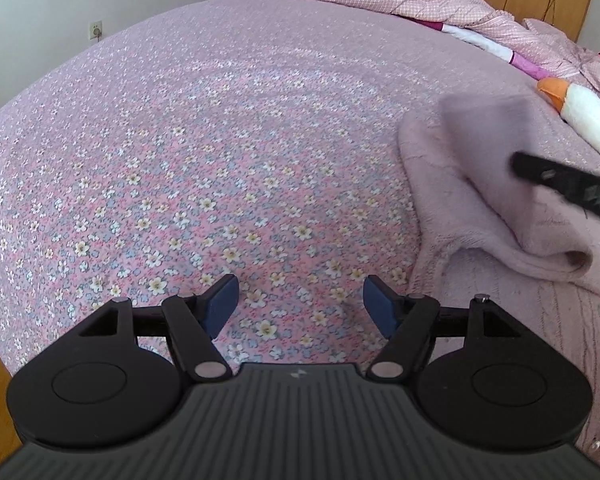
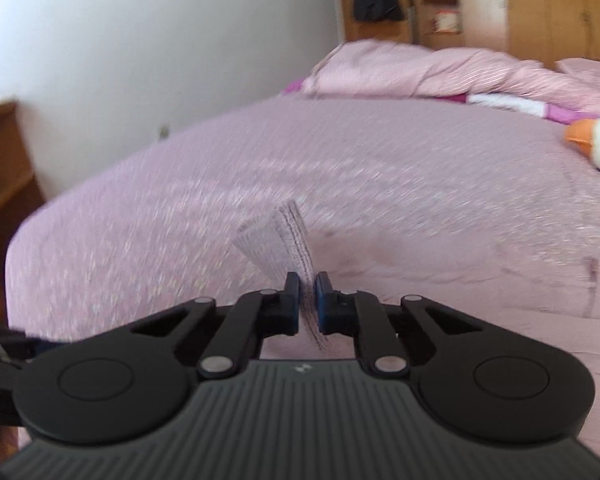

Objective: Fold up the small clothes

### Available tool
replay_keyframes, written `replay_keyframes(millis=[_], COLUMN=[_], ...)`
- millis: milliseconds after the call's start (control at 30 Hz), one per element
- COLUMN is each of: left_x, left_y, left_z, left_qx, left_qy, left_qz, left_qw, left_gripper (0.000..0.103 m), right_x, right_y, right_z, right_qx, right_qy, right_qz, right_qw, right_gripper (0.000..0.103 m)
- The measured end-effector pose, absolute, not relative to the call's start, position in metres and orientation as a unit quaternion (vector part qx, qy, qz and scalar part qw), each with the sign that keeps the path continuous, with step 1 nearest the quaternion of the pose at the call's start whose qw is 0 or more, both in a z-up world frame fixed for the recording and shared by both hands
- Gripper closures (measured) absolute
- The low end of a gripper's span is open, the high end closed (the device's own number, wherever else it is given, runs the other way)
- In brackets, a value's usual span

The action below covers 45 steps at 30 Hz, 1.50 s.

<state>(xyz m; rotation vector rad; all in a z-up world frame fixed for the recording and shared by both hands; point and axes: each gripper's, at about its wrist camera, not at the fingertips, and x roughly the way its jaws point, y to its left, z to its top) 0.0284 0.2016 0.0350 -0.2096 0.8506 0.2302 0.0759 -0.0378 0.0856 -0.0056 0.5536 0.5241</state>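
between the pinched pads of the right gripper stands a ribbed edge of the pink cardigan, likely a cuff or hem, clamped so it can be carried over for a fold. beside the left gripper, to its right, the garment's body lies on the floral bedspread; its jaws gape wide, holding nothing, probably waiting to pin or take a corner.

Soft cloth, matt plastic, glossy wood

The cardigan is fuzzy pale-pink knit with a ribbed cuff and shiny pearly buttons; the bed wears a matt floral cotton sheet. The left claw is matt black plastic with blue rubbery pads. The wardrobe is glossy wood.
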Motion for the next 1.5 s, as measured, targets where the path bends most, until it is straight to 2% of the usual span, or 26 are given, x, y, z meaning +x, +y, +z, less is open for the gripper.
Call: replay_keyframes(millis=[267, 500, 900, 1033, 1100, 1167, 1233, 1367, 1500], left_x=[0.038, 0.052, 0.088, 0.098, 0.102, 0.106, 0.109, 0.115, 0.119], left_y=[0.182, 0.154, 0.106, 0.098, 0.096, 0.094, 0.093, 0.09, 0.087], left_z=[0.051, 0.066, 0.057, 0.051, 0.048, 0.046, 0.044, 0.042, 0.041], left_qx=[-0.092, -0.068, -0.028, -0.013, -0.009, -0.009, -0.011, -0.013, -0.015], left_qy=[0.395, 0.375, 0.384, 0.392, 0.394, 0.396, 0.396, 0.395, 0.391], left_qz=[0.087, 0.057, 0.008, 0.001, -0.001, -0.001, -0.001, -0.005, -0.007], left_qw=[0.91, 0.923, 0.923, 0.92, 0.919, 0.918, 0.918, 0.918, 0.92], left_gripper=[0.028, 0.028, 0.028, 0.028, 0.028, 0.028, 0.028, 0.028, 0.028], right_x=[0.06, 0.046, 0.047, 0.039, 0.033, 0.028, 0.027, 0.046, 0.076], right_y=[-0.111, -0.176, -0.274, -0.283, -0.286, -0.293, -0.302, -0.311, -0.318], right_z=[0.117, 0.118, 0.046, 0.034, 0.038, 0.042, 0.049, 0.052, 0.038], right_qx=[0.054, 0.07, 0.159, 0.155, 0.152, 0.161, 0.177, 0.176, 0.191], right_qy=[0.219, 0.197, 0.295, 0.325, 0.32, 0.311, 0.293, 0.29, 0.318], right_qz=[0.183, 0.091, -0.014, -0.011, -0.004, -0.002, -0.003, -0.006, -0.001], right_qw=[0.957, 0.974, 0.942, 0.933, 0.935, 0.937, 0.94, 0.941, 0.928], right_gripper=[0.092, 0.092, 0.089, 0.075, 0.072, 0.057, 0.049, 0.049, 0.05])
